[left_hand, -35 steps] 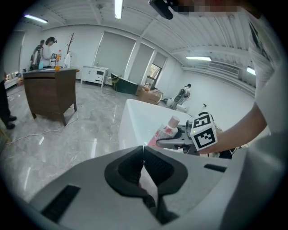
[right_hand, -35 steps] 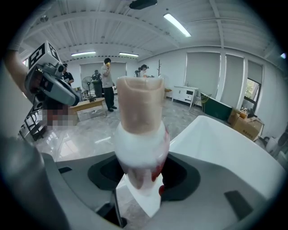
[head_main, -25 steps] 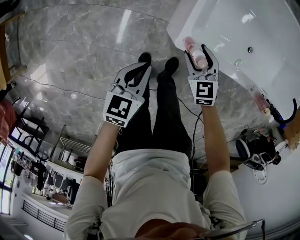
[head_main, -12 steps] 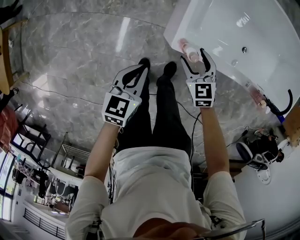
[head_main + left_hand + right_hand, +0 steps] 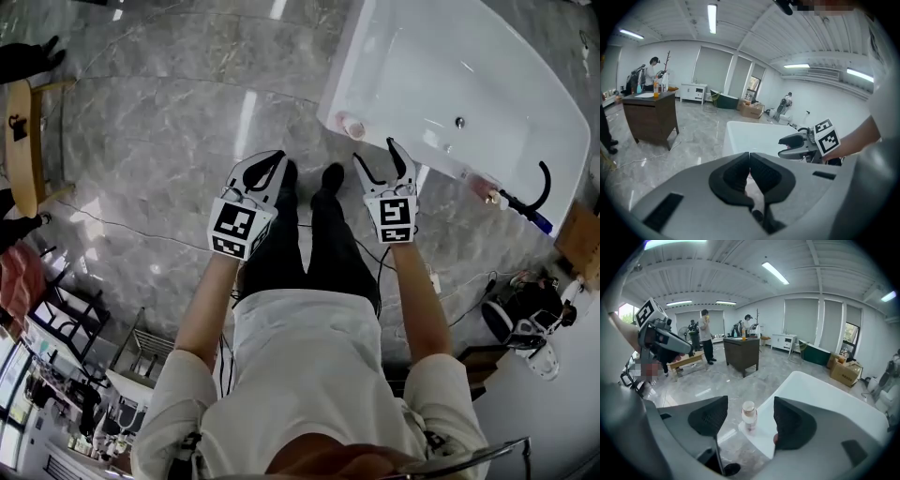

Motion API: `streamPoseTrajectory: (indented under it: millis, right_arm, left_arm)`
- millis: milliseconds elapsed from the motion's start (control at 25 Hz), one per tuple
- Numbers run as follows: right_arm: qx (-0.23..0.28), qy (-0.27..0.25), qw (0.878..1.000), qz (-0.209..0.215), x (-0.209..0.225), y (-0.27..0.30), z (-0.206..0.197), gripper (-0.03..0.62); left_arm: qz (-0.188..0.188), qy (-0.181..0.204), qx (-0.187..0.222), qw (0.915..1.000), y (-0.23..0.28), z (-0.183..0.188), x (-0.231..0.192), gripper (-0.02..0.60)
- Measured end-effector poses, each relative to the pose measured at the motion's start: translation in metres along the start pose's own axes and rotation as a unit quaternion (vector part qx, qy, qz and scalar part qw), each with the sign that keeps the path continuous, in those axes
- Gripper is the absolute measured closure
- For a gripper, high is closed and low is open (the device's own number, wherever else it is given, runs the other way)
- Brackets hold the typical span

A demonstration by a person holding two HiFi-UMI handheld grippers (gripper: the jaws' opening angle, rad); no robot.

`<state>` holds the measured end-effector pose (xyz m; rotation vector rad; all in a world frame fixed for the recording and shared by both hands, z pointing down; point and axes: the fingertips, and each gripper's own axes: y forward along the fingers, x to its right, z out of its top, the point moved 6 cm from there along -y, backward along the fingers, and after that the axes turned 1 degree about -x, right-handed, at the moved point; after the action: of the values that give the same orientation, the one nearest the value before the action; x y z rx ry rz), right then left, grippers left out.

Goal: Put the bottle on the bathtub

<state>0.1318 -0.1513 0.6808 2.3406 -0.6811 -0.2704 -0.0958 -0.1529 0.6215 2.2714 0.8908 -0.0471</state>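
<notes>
The right tool (image 5: pixel 375 157) has let go and drawn back, jaws apart; the bottle (image 5: pixel 353 126) stands upright on the bathtub (image 5: pixel 487 75) corner rim. The left tool (image 5: pixel 270 161) is closed, holding nothing.

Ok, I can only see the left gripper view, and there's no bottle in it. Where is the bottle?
Observer: The bottle stands upright on the corner of the bathtub rim.
Operator: Is the other claw holding it?
Observer: No. The right claw is open, and the bottle stands free beyond its tips, touching neither one.
</notes>
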Motion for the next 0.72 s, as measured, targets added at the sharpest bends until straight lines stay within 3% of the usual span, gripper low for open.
streamPoseTrajectory:
  millis: [240,720]
  right_arm:
    - [-0.019,0.021,0.999,-0.026,0.009,-0.057,0.032,0.290]
    - [0.022,0.088,0.995,-0.045,0.026,-0.152,0.089,0.303]
  left_arm:
    - [0.000,0.021,0.002,0.9998,-0.033,0.041,0.022,0.572]
    - [-0.011,0.016,0.031,0.9993,-0.096,0.103,0.054,0.572]
